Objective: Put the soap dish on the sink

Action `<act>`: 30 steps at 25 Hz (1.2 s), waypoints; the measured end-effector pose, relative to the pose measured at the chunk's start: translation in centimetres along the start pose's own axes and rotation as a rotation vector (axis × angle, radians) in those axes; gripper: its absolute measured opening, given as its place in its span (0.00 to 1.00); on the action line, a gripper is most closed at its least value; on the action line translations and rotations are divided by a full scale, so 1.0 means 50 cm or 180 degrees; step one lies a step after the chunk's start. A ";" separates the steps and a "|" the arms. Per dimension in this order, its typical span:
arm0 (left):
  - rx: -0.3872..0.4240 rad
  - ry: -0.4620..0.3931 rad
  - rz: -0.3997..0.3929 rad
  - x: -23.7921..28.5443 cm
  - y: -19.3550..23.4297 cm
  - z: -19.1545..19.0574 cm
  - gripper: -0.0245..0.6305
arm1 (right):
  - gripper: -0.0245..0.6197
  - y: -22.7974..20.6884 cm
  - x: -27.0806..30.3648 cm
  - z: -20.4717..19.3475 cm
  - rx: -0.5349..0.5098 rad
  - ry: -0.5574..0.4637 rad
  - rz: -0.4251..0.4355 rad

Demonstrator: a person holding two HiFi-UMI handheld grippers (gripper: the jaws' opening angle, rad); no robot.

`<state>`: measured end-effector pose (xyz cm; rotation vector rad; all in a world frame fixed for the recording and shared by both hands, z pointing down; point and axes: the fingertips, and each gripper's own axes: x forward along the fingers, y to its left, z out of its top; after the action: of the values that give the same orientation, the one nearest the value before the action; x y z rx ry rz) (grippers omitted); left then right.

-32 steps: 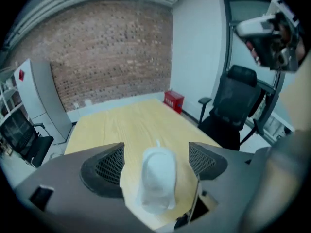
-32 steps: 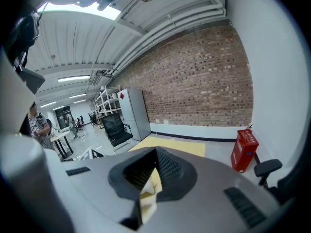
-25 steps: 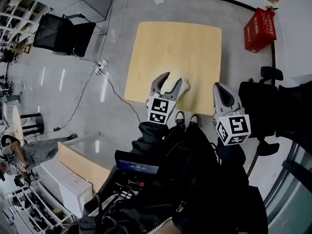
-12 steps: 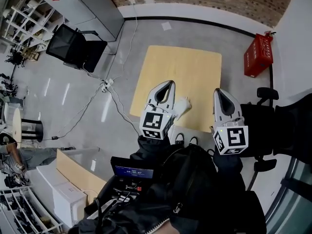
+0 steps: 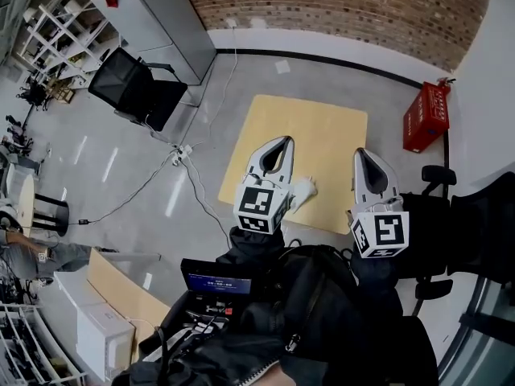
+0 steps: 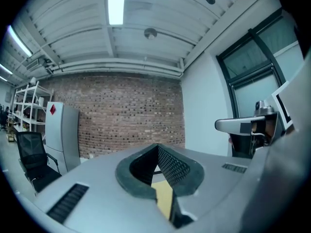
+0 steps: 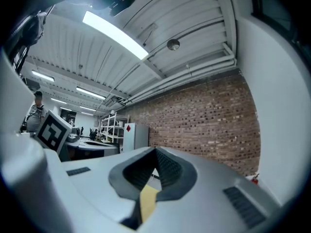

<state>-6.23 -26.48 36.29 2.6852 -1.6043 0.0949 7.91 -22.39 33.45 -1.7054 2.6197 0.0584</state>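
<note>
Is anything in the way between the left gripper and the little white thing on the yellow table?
Nothing visible is. The little white thing lies in the open near the edge of the yellow table, with no other things around it. The left gripper, shut and empty, is up above the table.

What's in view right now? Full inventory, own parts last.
table: 1, light wood, centre floor
small white object: 1, white, table's near edge beside left gripper; possibly the soap dish
box: 1, red, floor right of table
office chair: 1, black, upper left
cabinet: 1, grey, by brick wall
brick wall: 1, red-brown, far side
power strip: 1, white, floor left of table
sink: none visible
left gripper: 1, grey, fingers shut, empty
right gripper: 1, grey, fingers shut, empty
</note>
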 end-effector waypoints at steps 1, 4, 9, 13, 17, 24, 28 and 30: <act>-0.0004 -0.0010 -0.0001 -0.002 0.000 0.004 0.04 | 0.05 0.000 -0.001 0.003 -0.0007 -0.0015 -0.0007; -0.0014 -0.0031 -0.0004 -0.007 -0.004 0.012 0.04 | 0.05 -0.002 -0.006 0.010 -0.0012 -0.0039 -0.0038; 0.0060 -0.0026 -0.0013 -0.006 -0.011 0.016 0.04 | 0.05 -0.002 -0.010 0.021 -0.0013 -0.0083 -0.0031; 0.0084 -0.0045 -0.0022 -0.007 -0.020 0.018 0.04 | 0.05 -0.003 -0.013 0.019 -0.0030 -0.0072 -0.0032; 0.0081 -0.0076 -0.0018 -0.011 -0.024 0.022 0.04 | 0.05 -0.004 -0.017 0.016 -0.0028 -0.0057 -0.0035; 0.0106 -0.0006 -0.0036 -0.014 -0.029 0.012 0.04 | 0.05 0.004 -0.019 0.009 -0.0046 -0.0038 -0.0025; 0.0095 0.0008 -0.0035 -0.025 -0.026 0.010 0.04 | 0.05 0.011 -0.025 0.014 -0.0065 -0.0048 -0.0044; 0.0095 0.0000 -0.0032 -0.026 -0.025 0.011 0.04 | 0.05 0.011 -0.028 0.016 -0.0073 -0.0062 -0.0054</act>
<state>-5.72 -24.79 35.70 2.7149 -1.6021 0.1198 7.97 -20.89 32.69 -1.7248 2.6007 0.1048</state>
